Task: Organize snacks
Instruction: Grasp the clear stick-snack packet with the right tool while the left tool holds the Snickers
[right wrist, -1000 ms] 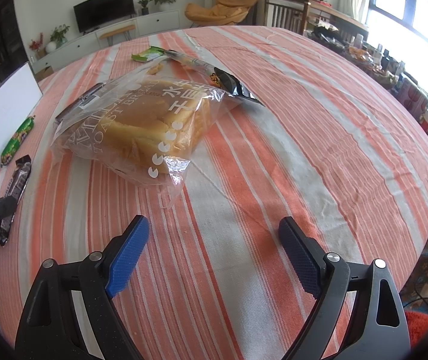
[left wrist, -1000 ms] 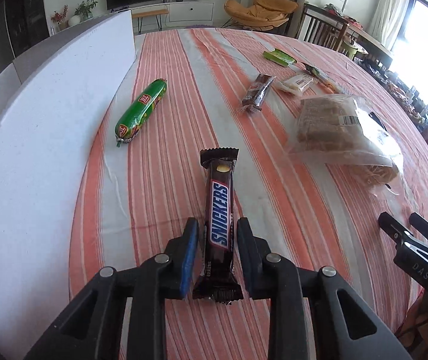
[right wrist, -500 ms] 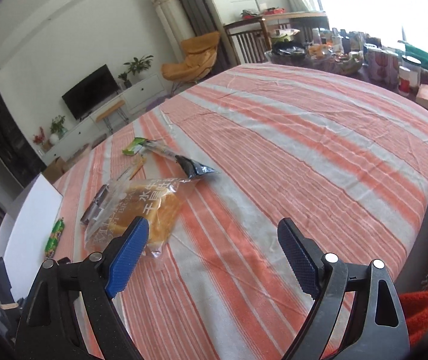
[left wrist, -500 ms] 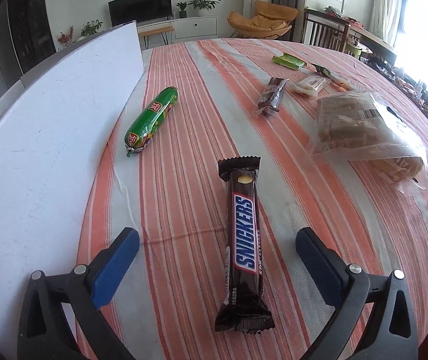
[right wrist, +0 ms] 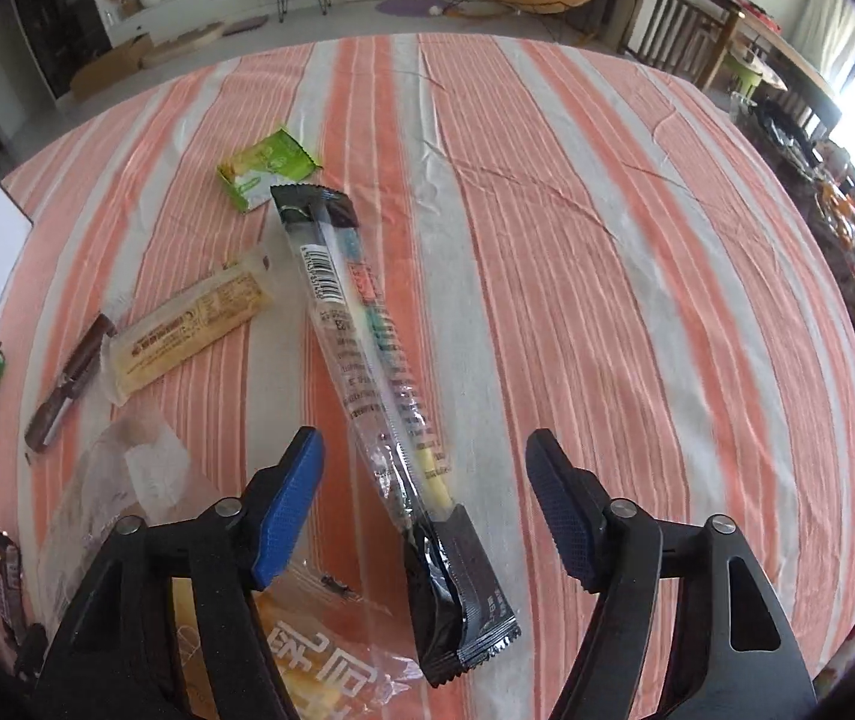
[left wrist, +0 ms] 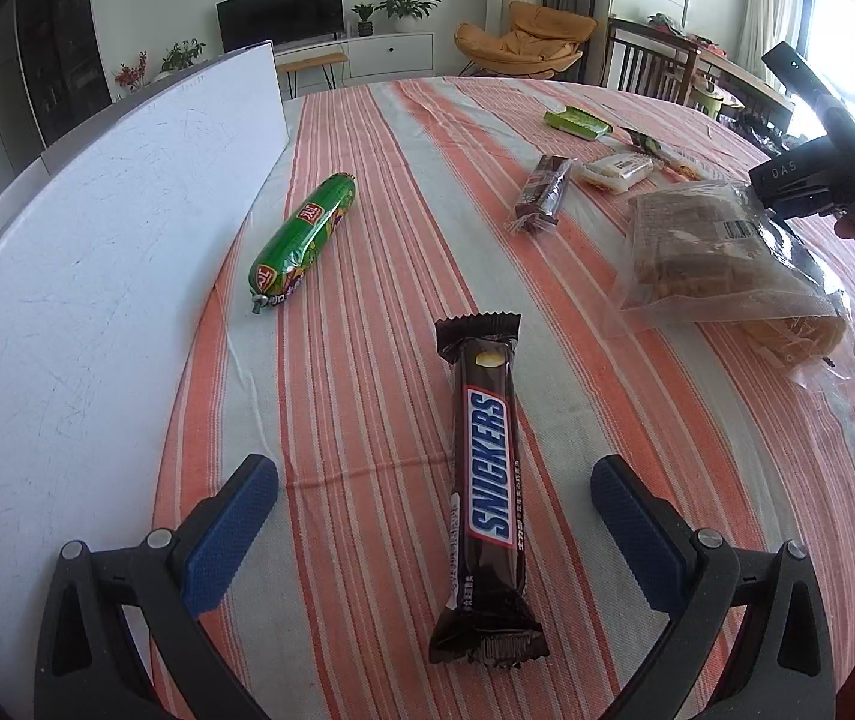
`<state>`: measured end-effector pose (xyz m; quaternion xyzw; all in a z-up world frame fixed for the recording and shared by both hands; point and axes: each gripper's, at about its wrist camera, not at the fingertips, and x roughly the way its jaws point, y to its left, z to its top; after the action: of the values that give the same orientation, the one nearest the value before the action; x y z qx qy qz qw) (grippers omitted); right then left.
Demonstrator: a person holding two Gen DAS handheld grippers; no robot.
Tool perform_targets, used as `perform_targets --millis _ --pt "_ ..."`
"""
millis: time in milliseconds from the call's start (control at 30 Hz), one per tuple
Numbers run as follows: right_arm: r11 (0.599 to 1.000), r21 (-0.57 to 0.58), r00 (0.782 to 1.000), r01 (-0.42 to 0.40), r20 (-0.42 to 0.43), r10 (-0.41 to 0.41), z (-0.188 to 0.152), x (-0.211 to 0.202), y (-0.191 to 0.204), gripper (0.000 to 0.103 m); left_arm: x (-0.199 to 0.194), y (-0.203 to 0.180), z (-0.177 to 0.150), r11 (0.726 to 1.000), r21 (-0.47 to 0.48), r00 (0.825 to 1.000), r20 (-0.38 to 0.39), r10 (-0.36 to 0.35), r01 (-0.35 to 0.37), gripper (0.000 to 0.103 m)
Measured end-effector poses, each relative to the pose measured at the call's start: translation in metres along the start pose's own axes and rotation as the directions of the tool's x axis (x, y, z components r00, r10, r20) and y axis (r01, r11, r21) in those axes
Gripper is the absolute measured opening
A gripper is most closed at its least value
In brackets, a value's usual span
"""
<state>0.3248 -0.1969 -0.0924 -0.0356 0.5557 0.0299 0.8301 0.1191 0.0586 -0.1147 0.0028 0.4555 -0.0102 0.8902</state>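
Observation:
A Snickers bar (left wrist: 487, 480) lies flat on the striped cloth, between the pads of my left gripper (left wrist: 433, 516). That gripper is open wide and touches nothing. My right gripper (right wrist: 424, 492) hovers over a long clear packet with black ends (right wrist: 367, 348). Its jaws are closing with the packet between them, and the pads are still apart from it. The bread bag (right wrist: 145, 510) lies just left of the right gripper. From the left wrist view the right gripper (left wrist: 811, 168) shows beyond the bread bag (left wrist: 721, 252).
A white board (left wrist: 97, 270) stands along the left. Near it lies a green sausage (left wrist: 304, 234). Further back are a brown bar (left wrist: 541, 192), a pale wrapped bar (right wrist: 193, 330) and a green packet (right wrist: 265, 171). Chairs and a cluttered side table stand past the table's far right edge.
My left gripper let go of the Snickers and opened wide. My right gripper swung away from the bread bag to the long packet, and its jaws narrowed.

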Motion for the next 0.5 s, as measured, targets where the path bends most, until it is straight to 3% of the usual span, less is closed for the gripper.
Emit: perform_targets --millis 33,67,100,167,267,333,433,500 --pt "1.000 0.017 0.999 -0.018 -0.030 0.018 0.002 0.008 -0.002 0.033 0.000 0.000 0.000 1.000 0.000 1.000 0.000 0.000 0.000 0.103" --pt "0.999 0.041 0.999 -0.032 -0.020 0.032 0.001 0.005 -0.010 0.031 0.000 0.000 0.000 1.000 0.000 1.000 0.000 0.000 0.000 0.103" --pt "0.998 0.061 0.999 -0.031 -0.018 0.033 0.002 0.005 -0.014 0.021 0.000 0.000 0.000 1.000 0.000 1.000 0.000 0.000 0.000 0.103" --pt "0.991 0.120 0.999 -0.052 -0.010 0.053 -0.002 0.000 -0.029 0.012 0.000 0.000 0.000 1.000 -0.001 1.000 0.001 -0.001 0.001 0.103" --pt "0.966 0.249 0.998 -0.066 0.005 0.067 -0.017 -0.016 -0.065 0.011 0.000 0.000 0.000 1.000 -0.001 1.000 0.001 -0.001 0.001 0.103" --pt "0.921 0.370 0.991 -0.123 0.000 0.133 -0.037 -0.024 -0.094 0.011 0.001 0.000 0.000 1.000 -0.001 1.000 0.001 -0.001 0.001 0.103" --pt "0.805 0.521 0.948 -0.285 0.030 0.316 -0.080 -0.034 -0.125 0.011 0.001 0.000 0.000 1.000 -0.001 1.000 0.001 -0.001 0.001 0.103" --pt "0.703 0.579 0.884 -0.412 0.067 0.463 -0.113 -0.038 -0.133 0.011 0.001 0.000 0.000 1.000 -0.001 1.000 0.001 -0.001 0.001 0.103"
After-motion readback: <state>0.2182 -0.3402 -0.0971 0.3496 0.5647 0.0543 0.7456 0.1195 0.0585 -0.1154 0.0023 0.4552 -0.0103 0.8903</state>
